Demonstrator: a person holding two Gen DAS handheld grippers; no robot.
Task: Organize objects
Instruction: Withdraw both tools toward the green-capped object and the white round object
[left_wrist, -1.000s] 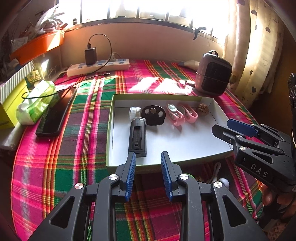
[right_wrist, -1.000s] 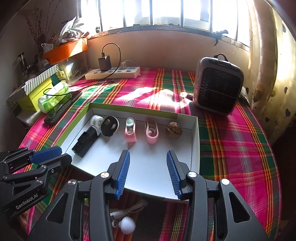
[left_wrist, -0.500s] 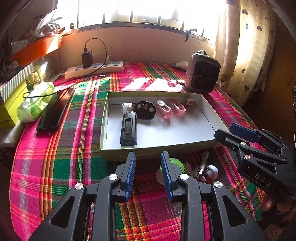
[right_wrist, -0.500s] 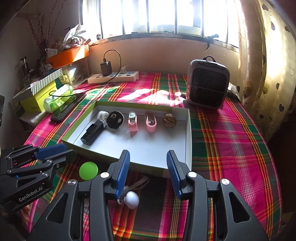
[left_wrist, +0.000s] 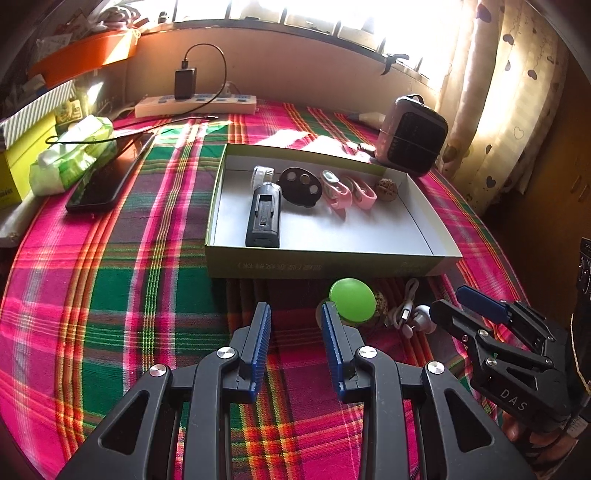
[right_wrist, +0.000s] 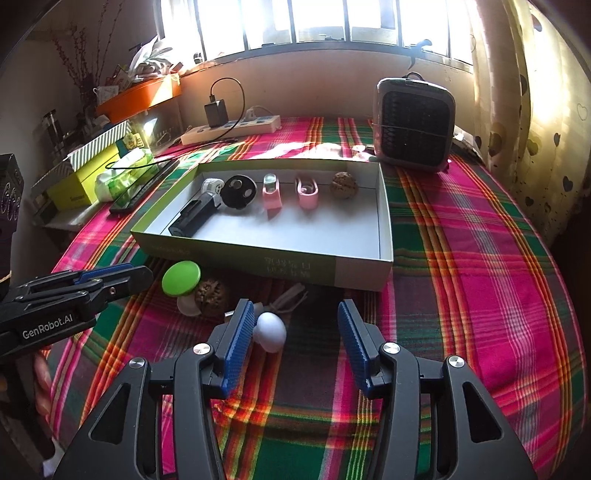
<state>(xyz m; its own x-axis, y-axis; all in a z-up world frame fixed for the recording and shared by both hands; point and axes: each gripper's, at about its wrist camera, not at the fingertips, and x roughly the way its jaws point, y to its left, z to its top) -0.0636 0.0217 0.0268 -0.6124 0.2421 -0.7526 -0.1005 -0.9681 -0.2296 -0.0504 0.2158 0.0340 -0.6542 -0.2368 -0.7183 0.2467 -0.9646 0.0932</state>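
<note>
Plaid tablecloth (right_wrist: 461, 258), white earbud (right_wrist: 271, 331) touching right gripper (right_wrist: 295, 343)

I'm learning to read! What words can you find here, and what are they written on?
"GenRobot.AI": white letters on the black left gripper.
"DAS": white letters on the black right gripper.
Pale print on the green cardboard box's front wall: too blurred to read.
Dark word on the yellow carton: too small to read.
</note>
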